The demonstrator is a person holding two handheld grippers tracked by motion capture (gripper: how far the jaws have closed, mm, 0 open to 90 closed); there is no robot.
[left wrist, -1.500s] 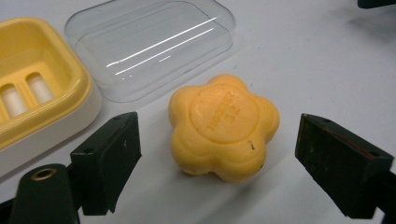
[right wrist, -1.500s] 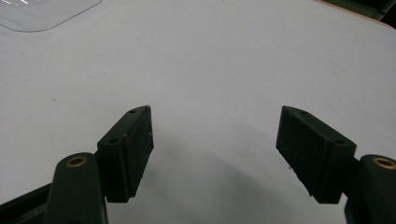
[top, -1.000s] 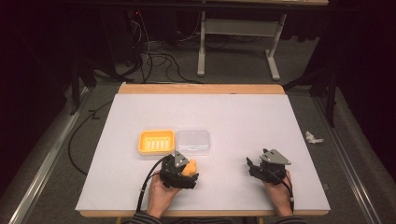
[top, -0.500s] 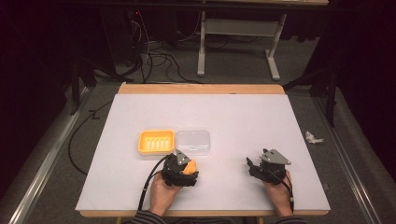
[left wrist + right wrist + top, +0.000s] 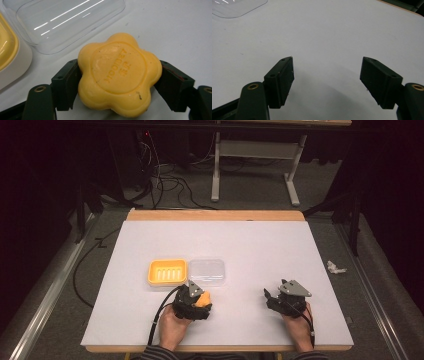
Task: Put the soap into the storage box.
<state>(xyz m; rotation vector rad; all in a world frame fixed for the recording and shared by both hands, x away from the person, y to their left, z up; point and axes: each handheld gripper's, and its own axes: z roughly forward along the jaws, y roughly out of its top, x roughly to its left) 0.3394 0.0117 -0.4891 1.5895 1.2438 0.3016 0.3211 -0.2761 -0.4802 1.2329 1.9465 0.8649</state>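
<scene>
A yellow flower-shaped soap (image 5: 118, 75) with raised lettering sits between the jaws of my left gripper (image 5: 117, 82), which is shut on its two sides. From above, the soap (image 5: 202, 299) shows at the tip of the left gripper (image 5: 198, 302), just in front of the clear lid (image 5: 206, 271). The yellow soap dish (image 5: 167, 272) lies left of the lid, its white-edged corner (image 5: 10, 52) at the left in the left gripper view. My right gripper (image 5: 270, 299) rests low over the table at the front right, open, with nothing between its fingers (image 5: 282, 80).
The white table surface (image 5: 260, 250) has free room across its middle and back. A wooden edge (image 5: 215, 215) runs along the far side. A crumpled white scrap (image 5: 335, 267) lies on the floor to the right. A corner of the clear lid (image 5: 237, 7) is at upper left in the right gripper view.
</scene>
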